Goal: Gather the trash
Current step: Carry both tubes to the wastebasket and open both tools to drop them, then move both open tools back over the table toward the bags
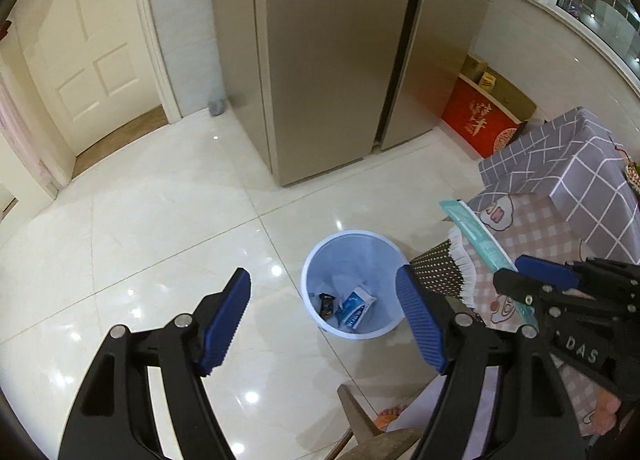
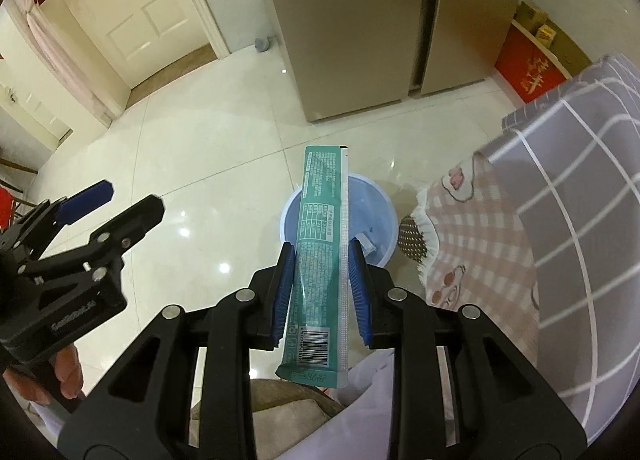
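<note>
Your right claw grips the teal wrapper over the bin — only your wide, empty left claw view shows 2 packets inside.

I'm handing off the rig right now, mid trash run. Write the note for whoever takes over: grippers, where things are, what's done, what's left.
Left gripper: open, nothing in it, above the floor beside the bin.
Right gripper: shut on the long teal wrapper, held lengthwise between the pads, its far end over the bin.
Blue bin: upright on the tile floor next to the cloth-covered table. Already inside: a blue-white packet and a small dark wrapper.
Done: two pieces binned, teal wrapper picked up.
Left: bring the wrapper over the bin opening, release it, then check the table for more trash; none other shows in these views.
</note>
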`<state>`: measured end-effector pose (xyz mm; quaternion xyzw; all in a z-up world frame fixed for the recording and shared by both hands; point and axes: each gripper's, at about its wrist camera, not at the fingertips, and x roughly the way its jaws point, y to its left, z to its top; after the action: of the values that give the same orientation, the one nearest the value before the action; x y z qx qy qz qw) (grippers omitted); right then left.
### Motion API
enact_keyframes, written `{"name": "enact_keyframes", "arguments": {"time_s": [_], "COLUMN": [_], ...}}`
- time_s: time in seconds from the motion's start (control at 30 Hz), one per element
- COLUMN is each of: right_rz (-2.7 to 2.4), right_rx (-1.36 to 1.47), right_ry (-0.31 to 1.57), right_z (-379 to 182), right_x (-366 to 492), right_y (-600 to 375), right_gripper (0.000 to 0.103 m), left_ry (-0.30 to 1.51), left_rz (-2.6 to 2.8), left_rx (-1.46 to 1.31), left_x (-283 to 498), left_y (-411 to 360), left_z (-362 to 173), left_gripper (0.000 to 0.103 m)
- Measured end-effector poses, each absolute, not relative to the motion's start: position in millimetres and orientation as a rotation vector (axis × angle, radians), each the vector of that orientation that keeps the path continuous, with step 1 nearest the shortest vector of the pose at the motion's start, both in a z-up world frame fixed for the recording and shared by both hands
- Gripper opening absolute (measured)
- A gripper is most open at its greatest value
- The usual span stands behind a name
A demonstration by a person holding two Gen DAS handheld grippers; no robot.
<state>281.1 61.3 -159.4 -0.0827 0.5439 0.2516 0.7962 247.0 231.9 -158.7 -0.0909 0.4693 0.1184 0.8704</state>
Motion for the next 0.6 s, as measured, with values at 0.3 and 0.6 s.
{"name": "enact_keyframes", "arguments": {"time_s": [0.3, 0.6], "right_rz": [0.584, 0.574], "right_rx": [-0.083, -0.102], "right_ry": [1.074, 1.082], "right_z": [-151, -153], "right_x": [280, 269], "right_y": [48, 38], "right_gripper": [0.09, 0.09], "left_ry": [0.955, 0.944], "left_rz": [0.273, 0.262], "left_rx": [-0.178, -0.17], "left_x": [237, 230], "left_y": [232, 220], "left_z": [-146, -139], "left_gripper": [0.073, 0.073]}}
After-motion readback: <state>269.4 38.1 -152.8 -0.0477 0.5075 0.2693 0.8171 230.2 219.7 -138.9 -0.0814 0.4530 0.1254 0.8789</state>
